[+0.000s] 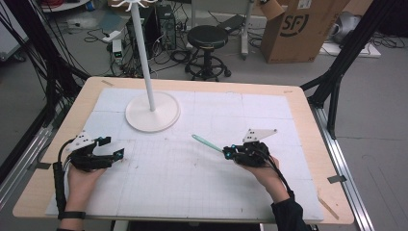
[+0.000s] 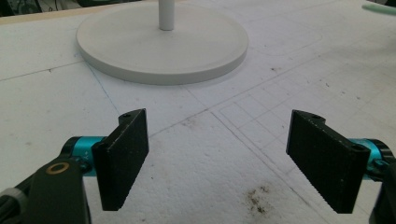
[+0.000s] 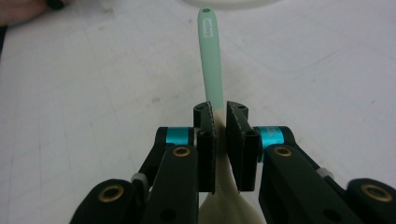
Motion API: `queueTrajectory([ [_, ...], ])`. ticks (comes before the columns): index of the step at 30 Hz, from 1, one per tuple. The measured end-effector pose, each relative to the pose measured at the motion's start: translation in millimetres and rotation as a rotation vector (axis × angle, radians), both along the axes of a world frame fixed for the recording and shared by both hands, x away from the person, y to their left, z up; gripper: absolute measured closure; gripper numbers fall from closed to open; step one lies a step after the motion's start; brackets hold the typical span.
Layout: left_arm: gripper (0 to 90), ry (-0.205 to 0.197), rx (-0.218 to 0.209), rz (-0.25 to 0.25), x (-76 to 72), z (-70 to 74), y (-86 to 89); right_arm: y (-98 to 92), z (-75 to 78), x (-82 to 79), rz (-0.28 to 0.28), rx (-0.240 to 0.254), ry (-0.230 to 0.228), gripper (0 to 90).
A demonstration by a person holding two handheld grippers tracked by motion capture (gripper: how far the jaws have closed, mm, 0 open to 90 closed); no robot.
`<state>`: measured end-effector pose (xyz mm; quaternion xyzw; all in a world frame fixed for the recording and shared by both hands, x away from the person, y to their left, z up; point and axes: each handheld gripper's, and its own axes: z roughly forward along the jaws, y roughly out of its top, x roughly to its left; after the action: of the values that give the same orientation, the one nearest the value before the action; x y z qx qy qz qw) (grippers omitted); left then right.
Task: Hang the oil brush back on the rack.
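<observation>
Spoon (image 3: 209, 60) handle points toward stand base (image 1: 153, 112), clamped in right gripper (image 1: 226, 152); left gripper (image 2: 217, 156) jaws apart.

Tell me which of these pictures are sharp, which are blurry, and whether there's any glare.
High view: even light, soft and low in detail, no glare. Left gripper view: left tool pads sharp, stand base slightly soft. Right gripper view: right tool crisp, spoon handle tip a bit soft, table brightly lit.

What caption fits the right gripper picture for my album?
Right gripper shut on a mint-green spoon, handle pointing ahead over the white table.
</observation>
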<state>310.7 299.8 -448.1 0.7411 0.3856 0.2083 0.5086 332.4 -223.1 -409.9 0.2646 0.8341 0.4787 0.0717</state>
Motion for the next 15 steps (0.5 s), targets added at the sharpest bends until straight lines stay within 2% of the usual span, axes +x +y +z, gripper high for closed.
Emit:
queueTrajectory([
  [1,21.6,0.001,-0.004,0.001,-0.1,0.0,0.0,0.0,0.0,0.0,0.0,0.0,0.0,83.1],
  [3,21.5,0.001,-0.006,0.001,0.0,-0.1,0.1,5.4,12.0,4.8,0.001,0.026,-0.013,83.1],
  [4,21.5,0.0,-0.005,0.001,0.0,0.0,0.4,5.4,12.0,4.8,0.001,0.026,-0.013,83.1],
  [9,21.3,-0.001,-0.011,-0.003,-0.1,-0.1,0.8,15.9,32.4,13.9,0.008,0.059,-0.038,83.1],
  [15,21.2,0.001,-0.02,-0.007,0.0,-0.1,1.8,25.7,62.2,25.2,0.002,0.099,-0.07,83.2],
])
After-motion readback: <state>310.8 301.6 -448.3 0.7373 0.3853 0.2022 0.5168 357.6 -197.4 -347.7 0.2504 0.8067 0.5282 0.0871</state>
